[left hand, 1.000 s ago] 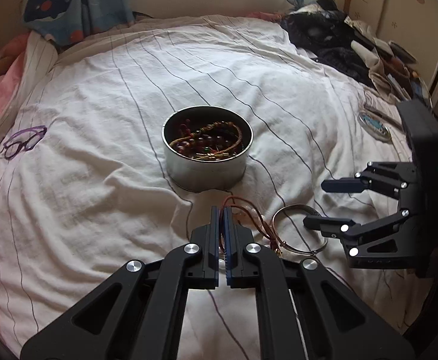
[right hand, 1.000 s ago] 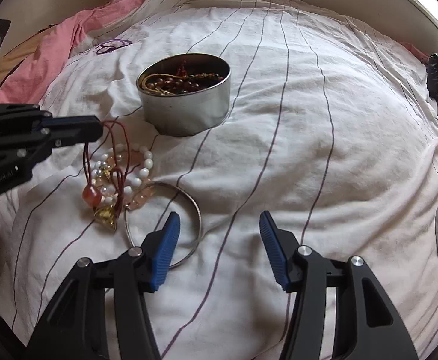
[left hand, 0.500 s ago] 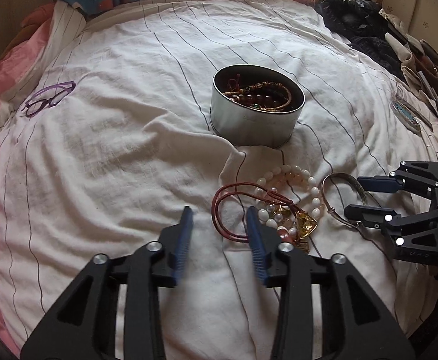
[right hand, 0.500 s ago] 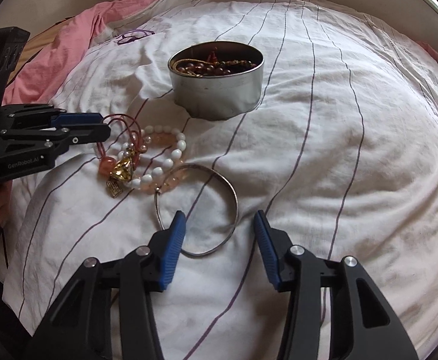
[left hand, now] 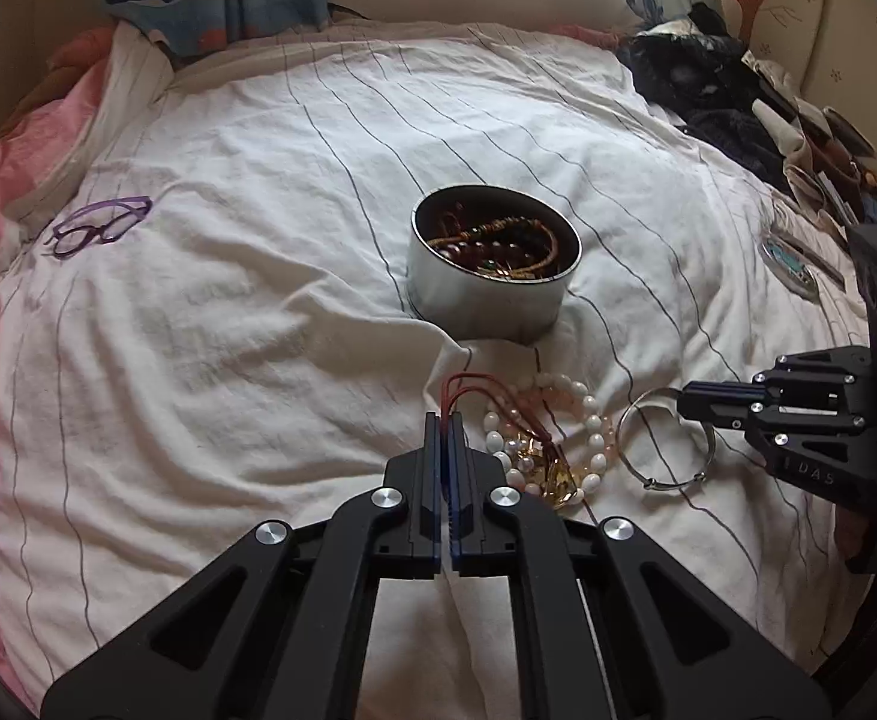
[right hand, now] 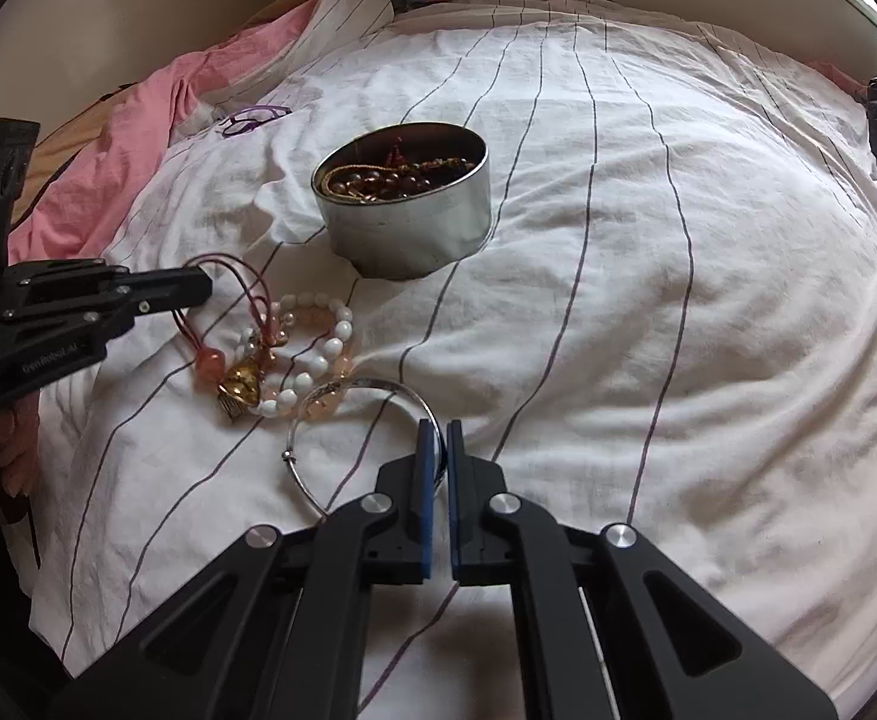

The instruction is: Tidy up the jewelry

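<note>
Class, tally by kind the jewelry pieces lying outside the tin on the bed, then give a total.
Red cord necklace: 1
White bead bracelet: 1
Pink bead bracelet: 1
Silver bangle: 1
Total: 4

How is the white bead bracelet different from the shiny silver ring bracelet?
The white bead bracelet is a string of round beads; the silver bangle is one thin, smooth metal hoop. The bead bracelet lies loose in a tangle with the red cord and a gold charm, while the bangle is pinched at its rim by the right gripper. The bangle's loop looks wider. Both lie on the striped sheet, outside the tin.
</note>
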Tool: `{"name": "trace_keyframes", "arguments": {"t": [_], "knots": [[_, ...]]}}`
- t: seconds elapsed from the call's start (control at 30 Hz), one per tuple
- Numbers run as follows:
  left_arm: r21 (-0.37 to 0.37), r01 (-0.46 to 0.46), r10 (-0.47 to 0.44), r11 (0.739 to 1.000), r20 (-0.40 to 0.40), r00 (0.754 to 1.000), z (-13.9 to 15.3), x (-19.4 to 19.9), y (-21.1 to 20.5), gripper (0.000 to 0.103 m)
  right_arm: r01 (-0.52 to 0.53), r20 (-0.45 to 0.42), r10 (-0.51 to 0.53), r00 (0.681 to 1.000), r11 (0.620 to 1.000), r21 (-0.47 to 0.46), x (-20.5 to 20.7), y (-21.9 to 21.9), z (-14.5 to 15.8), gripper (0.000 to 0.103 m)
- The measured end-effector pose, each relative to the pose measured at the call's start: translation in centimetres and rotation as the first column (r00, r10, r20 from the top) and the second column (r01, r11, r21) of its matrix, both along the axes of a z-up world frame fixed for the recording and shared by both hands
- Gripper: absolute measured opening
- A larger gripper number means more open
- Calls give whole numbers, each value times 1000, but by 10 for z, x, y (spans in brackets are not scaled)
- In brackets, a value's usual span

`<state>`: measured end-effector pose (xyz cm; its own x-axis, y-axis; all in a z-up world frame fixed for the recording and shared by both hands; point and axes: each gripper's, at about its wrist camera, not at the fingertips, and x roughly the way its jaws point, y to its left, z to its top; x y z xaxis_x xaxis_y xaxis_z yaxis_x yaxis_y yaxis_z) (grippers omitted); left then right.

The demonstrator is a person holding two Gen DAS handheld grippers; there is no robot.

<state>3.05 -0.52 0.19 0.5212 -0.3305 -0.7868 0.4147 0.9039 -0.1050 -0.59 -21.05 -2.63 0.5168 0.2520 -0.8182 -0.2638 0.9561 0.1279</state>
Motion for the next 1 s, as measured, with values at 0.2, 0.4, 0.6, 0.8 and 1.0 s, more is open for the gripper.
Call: {"name": "trace_keyframes", "arguments": {"t": [0.2, 0.4, 0.6, 0.8, 1.0], "knots": [[21, -10, 10, 1000, -33, 999, -8, 5, 5, 2, -2, -24, 3, 1000, 1000, 29, 1, 3, -3, 36], [41, -13, 15, 999, -54, 998, -16, 6, 4, 2, -48, -4, 48, 999, 999, 17, -4, 16, 0, 61], [74, -6, 14, 997, -105, 994, -36, 8, -2, 11, -68, -31, 68, 997, 998, -5, -3, 22, -11, 61], [71, 24, -18, 997, -79, 997, -30, 3, -6, 11, -25, -27, 25, 999, 1000, 12, -2, 10, -7, 8], [81, 19, -12, 996, -88, 996, -32, 5, -6, 11, -17, -44, 17, 999, 1000, -3, 3, 10, -12, 8]]}}
